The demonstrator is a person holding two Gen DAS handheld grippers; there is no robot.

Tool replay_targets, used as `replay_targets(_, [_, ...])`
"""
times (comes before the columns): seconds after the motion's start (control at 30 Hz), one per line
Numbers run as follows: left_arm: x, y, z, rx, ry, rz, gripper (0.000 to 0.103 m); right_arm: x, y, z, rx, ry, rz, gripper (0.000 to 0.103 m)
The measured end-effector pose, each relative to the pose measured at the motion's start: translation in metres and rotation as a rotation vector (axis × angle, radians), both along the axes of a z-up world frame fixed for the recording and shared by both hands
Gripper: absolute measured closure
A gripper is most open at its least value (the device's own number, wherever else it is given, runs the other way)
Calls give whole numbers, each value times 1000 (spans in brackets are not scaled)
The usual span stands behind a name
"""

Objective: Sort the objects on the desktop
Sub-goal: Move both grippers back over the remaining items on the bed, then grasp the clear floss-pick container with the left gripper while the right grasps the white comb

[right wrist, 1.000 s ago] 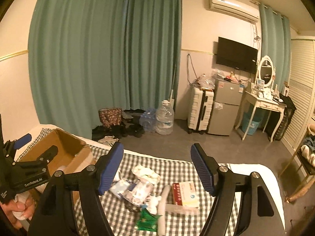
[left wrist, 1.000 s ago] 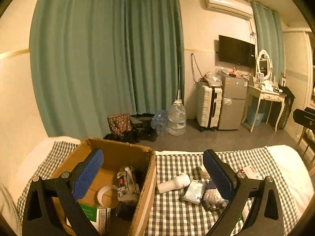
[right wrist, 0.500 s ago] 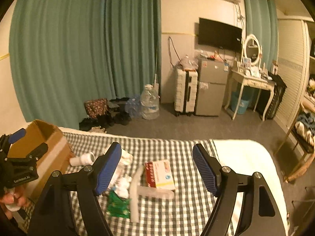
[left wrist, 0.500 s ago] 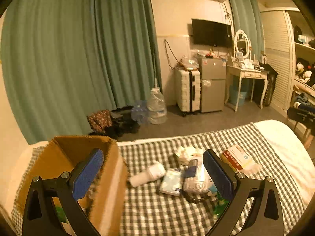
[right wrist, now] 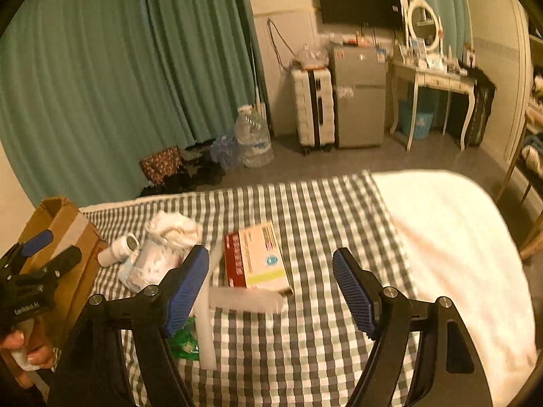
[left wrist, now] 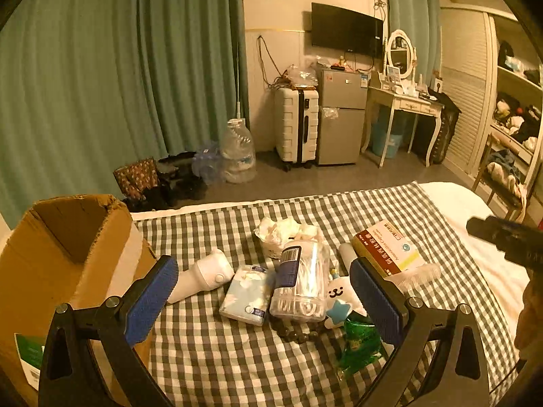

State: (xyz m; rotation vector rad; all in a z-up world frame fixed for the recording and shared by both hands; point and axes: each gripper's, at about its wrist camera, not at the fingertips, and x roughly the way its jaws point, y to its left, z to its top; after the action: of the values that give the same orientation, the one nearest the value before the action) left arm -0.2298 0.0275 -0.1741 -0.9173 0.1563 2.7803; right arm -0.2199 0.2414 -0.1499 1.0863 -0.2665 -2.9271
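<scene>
Both grippers hang over the checked cloth (left wrist: 237, 366) with nothing between their blue pads. The left gripper (left wrist: 264, 302) has its jaws spread wide above the heap of small things just right of the cardboard box (left wrist: 61, 257), probably lining up a pick. The right gripper (right wrist: 271, 288), also held apart and empty, hovers further from the box, over the red-and-cream carton (right wrist: 256, 259).

The box stands open-topped at the cloth's left edge, which suits it as the place things get sorted into. Nearest it lies a white handheld device (left wrist: 203, 278); next out come a pale blue tissue pack (left wrist: 247, 293), a clear tub of cotton swabs (left wrist: 302, 281) on its side, a white plush toy (left wrist: 339, 300) and a green wrapper (left wrist: 359, 346). A white comb (right wrist: 246, 300) lies against the carton's near end.

The carton's printing is too small to read. The left gripper's body, seen from the right camera, carries pale lettering I cannot quite make out.
</scene>
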Motion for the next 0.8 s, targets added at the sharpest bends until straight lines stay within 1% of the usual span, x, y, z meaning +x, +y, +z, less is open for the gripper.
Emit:
replay_targets(0.1, [-3,6,-8,-22,-10,-6,0,-1,2,-8,-42,-20,6,27])
replay_targets(0.27, [-8,18,-32,-49,-39,-46,0,-10,-5,-29,-74,-73,42,28])
replay_targets(0.37, [-15,22,-44,-57,-55,-50,0,-15,-9,-44,-83,-105,65,28])
replay_targets(0.47, [-21,23,-54,-49,-68,-51,0,-20,-15,-57,-81,-138,79,28])
replay_targets(0.6, [-28,28,-61,-22,-68,-51,0,-26,-17,-68,-123,-173,92,37])
replay_targets(0.7, [-36,33,-67,0,-82,-46,0,-29,-18,-73,-148,-187,95,39])
replay_targets(0.8, [-44,40,-79,-16,-103,-43,0,-32,-16,-77,-163,-190,94,39])
